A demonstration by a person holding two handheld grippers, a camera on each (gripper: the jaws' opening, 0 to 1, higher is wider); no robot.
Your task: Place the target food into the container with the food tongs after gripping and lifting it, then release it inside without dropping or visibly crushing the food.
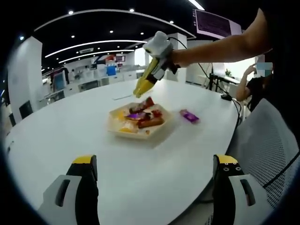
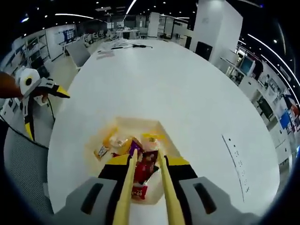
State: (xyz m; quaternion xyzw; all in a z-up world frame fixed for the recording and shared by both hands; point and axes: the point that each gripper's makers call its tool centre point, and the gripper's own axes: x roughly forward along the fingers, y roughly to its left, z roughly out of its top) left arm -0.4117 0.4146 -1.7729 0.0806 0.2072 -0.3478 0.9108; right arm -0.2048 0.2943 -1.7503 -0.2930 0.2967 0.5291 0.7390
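A shallow cream tray (image 1: 118, 132) of wrapped snacks sits mid-table. A red packet (image 1: 147, 104) lies tilted on top of the pile, and a purple packet (image 1: 189, 116) lies on the table to the tray's right. My right gripper (image 1: 139, 91), held by a person's arm, carries yellow food tongs just above the red packet. In the right gripper view the tongs' tips (image 2: 147, 153) stand slightly apart over the red packet (image 2: 143, 169), inside the tray (image 2: 154, 125). My left gripper (image 1: 154, 161) is wide open and holds nothing, low near the table edge, also seen as the left gripper (image 2: 47, 115).
The big white oval table (image 1: 70, 126) stretches around the tray. A grey mesh chair (image 1: 269, 140) stands at the table's right edge, with a seated person (image 1: 251, 86) and cables beyond. Desks and screens fill the office behind.
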